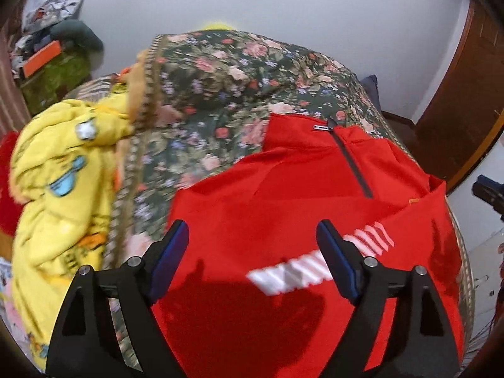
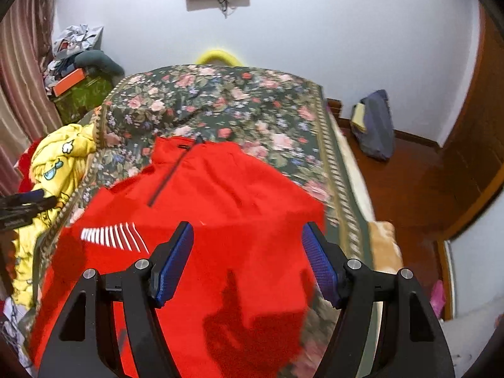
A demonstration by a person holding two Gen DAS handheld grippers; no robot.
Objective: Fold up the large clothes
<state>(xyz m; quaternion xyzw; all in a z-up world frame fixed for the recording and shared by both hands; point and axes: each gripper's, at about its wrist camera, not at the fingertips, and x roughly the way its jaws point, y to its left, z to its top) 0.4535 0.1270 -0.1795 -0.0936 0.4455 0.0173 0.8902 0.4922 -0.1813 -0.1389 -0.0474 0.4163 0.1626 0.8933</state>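
Left wrist view: we hold left tool above red jacket, jaws wide apart, nothing between blue pads. Jacket lies spread on floral bedspread, collar and zipper at 1 o'clock. Yellow garment heaped at 9 o'clock.

Right wrist view: our right tool hangs over jacket, jaws apart, empty. Zipper at 11 o'clock, white stripes at 9 o'clock. Wooden floor at 3 o'clock.

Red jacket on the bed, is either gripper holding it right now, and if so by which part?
Nothing is held. The left gripper and right gripper both hang open above the red jacket, with no fabric between their pads; it lies spread on the floral bedspread.
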